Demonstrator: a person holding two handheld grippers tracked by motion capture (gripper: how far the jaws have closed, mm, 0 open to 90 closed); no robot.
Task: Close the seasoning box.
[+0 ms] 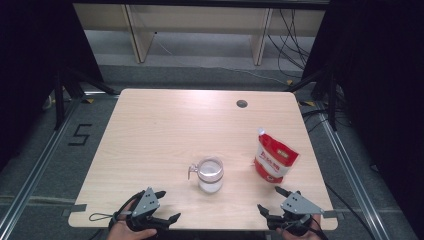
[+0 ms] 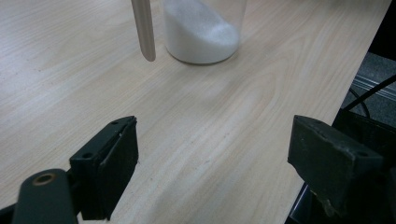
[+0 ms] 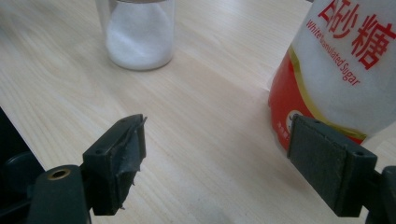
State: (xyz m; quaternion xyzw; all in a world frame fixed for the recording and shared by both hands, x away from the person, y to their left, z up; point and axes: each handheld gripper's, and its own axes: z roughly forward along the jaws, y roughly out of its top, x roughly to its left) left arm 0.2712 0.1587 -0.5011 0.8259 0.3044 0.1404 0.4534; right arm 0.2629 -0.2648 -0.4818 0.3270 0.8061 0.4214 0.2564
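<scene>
We line up on the sugar with 2 released grippers.

Our right gripper sits just before the sugar pouch, the left gripper near the jar; we should square both jaws around the pouch's body before squeezing.

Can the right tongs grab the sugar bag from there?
Probably yes. The right tongs are open and empty, and the sugar bag stands just ahead of them with only bare table between. The jar sits off to the side, out of the way.
</scene>
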